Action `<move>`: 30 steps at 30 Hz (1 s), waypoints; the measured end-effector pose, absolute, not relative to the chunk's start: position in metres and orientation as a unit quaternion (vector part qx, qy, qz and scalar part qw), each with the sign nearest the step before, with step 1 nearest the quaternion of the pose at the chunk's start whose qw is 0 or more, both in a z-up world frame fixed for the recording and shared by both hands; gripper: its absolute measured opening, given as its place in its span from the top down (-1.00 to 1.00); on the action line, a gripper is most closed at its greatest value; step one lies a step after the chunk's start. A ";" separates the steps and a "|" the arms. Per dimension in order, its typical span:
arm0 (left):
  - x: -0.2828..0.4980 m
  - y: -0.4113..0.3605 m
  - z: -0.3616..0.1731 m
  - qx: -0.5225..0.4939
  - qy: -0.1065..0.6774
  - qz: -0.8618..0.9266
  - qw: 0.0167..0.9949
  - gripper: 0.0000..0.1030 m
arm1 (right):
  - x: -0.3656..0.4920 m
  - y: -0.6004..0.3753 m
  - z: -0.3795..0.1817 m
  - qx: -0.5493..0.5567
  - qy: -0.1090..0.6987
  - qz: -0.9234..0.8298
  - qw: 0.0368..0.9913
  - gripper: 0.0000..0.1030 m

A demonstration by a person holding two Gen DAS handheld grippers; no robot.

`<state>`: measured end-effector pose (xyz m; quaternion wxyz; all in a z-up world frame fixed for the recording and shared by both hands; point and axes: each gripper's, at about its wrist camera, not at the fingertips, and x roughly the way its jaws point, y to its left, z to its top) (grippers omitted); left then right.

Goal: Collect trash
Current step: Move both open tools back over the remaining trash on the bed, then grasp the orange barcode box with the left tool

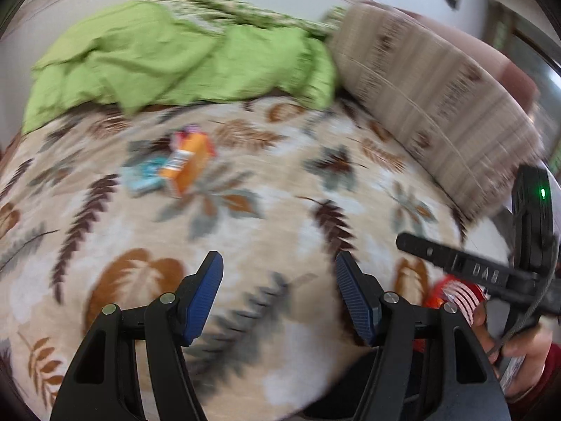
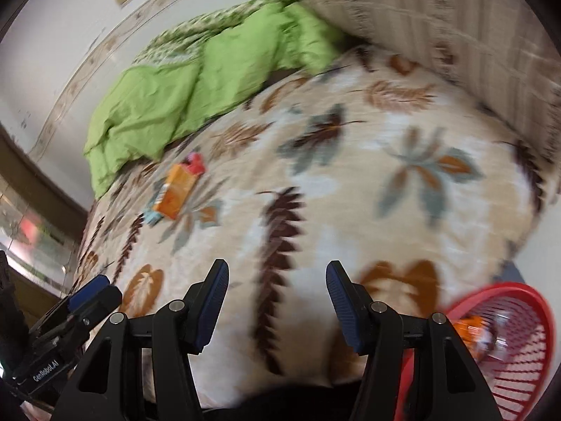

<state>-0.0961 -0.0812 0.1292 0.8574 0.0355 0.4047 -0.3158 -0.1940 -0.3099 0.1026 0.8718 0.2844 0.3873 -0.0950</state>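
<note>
Lying flat on the leaf-patterned bed cover (image 1: 280, 217), an orange carton (image 1: 187, 165) has its long axis running diagonally, one end toward the green blanket (image 1: 168, 59), the other toward the near edge. A teal wrapper (image 1: 143, 177) touches its side and something red (image 1: 191, 133) sits at its far end. The left hand-held gripper (image 1: 278, 294) and right hand-held gripper (image 2: 277, 301) both hover released, jaws about half apart, holding nothing. A red mesh basket (image 2: 519, 343) beside the bed holds an orange packet (image 2: 473, 329).
</note>
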 end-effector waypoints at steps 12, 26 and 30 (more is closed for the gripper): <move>0.018 -0.068 0.116 0.072 0.404 -0.235 0.881 -0.27 | -0.118 -0.246 0.059 0.269 0.416 -0.047 0.867 -0.19; 0.125 -0.147 0.042 0.109 0.467 -0.229 0.847 -0.24 | -0.121 -0.260 0.057 0.315 0.385 -0.012 0.867 -0.19; 0.135 -0.158 0.028 0.114 0.482 -0.219 0.841 0.30 | -0.120 -0.259 0.058 0.314 0.381 -0.008 0.869 -0.19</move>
